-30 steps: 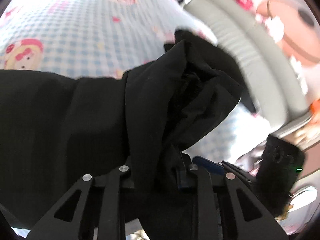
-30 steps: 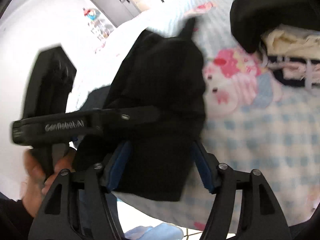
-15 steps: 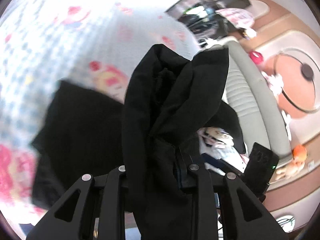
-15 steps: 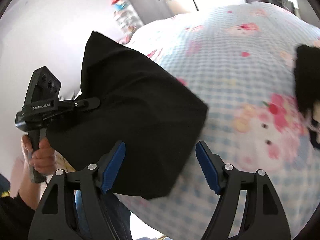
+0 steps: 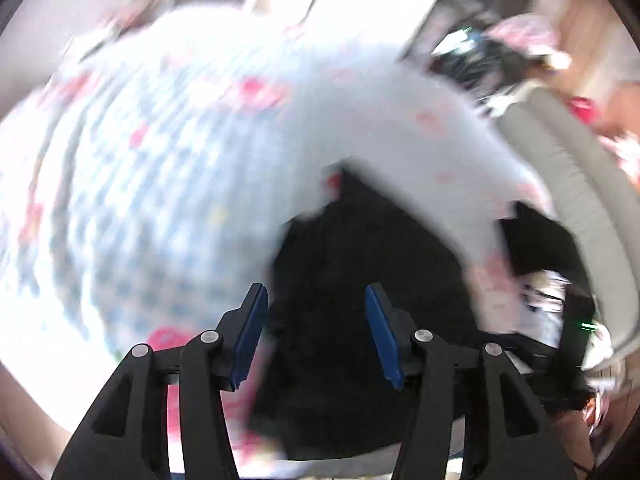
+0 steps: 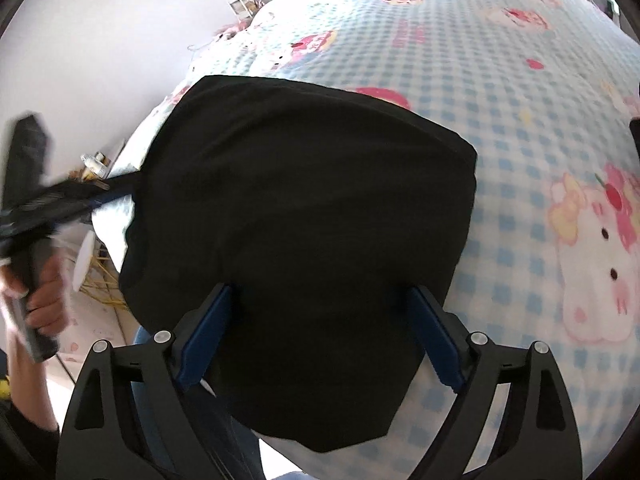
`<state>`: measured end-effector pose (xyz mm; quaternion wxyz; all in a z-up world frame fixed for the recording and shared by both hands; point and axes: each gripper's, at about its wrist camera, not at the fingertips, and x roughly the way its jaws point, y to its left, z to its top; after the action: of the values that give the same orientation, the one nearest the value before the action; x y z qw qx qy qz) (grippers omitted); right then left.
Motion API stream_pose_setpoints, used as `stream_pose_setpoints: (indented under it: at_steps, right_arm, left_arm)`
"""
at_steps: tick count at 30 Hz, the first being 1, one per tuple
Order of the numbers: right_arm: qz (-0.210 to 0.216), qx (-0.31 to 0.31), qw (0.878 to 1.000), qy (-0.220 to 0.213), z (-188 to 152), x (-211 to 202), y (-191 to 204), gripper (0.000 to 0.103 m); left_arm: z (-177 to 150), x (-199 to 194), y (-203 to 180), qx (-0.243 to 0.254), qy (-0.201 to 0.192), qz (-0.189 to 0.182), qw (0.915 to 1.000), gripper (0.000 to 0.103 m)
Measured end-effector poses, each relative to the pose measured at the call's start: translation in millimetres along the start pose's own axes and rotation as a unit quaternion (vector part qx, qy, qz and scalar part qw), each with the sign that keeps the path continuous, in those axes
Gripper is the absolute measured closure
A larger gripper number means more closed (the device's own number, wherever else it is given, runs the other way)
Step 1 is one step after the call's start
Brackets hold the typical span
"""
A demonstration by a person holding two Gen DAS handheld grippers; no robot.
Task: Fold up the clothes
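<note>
A black garment [image 6: 304,208] lies folded into a rough square on the blue checked bedsheet [image 6: 500,60], close to the bed's near edge. My right gripper [image 6: 320,336] hovers over its near part. Its jaws are opening, blue pads wide on either side of the cloth without pressing it. In the blurred left wrist view, my left gripper [image 5: 316,332] is also opening, with nothing pinched and the black garment [image 5: 360,264] lying below and ahead. From the right wrist view the left gripper [image 6: 116,190] sits at the garment's left edge, held by a hand [image 6: 44,304].
A pile of other clothes [image 5: 540,248], black on top of pale items, sits at the right near a grey padded headboard [image 5: 580,200]. The cartoon-print sheet [image 5: 140,160] stretches away. Floor and clutter [image 6: 96,272] lie past the bed's left edge.
The left gripper let go of the bunched black cloth and its jaws spread. The right jaws widened. The garment dropped from hanging to lying flat on the bed.
</note>
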<state>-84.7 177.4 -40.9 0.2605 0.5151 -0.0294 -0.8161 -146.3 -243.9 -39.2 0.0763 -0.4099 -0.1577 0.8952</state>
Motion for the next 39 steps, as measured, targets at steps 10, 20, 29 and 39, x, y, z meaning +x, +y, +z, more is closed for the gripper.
stream_pose_setpoints:
  at_steps: [10, 20, 29, 39]
  right_arm:
    - [0.02, 0.021, 0.999, -0.019, -24, -22, -18, 0.016]
    - [0.014, -0.011, 1.0, -0.008, -78, -28, -7, 0.017]
    - [-0.029, 0.01, 1.0, 0.002, -76, 11, -14, 0.019]
    - [-0.032, 0.039, 0.999, 0.001, -89, 7, -45, 0.026]
  left_arm:
    - [-28, 107, -16, -0.011, 0.087, 0.051, 0.9949, 0.05]
    - [-42, 65, -2, -0.051, 0.048, 0.047, 0.9964, 0.049]
    - [-78, 55, -1, -0.043, 0.049, 0.099, 0.993, 0.05]
    - [-70, 90, 17, -0.049, 0.08, 0.104, 0.9901, 0.041]
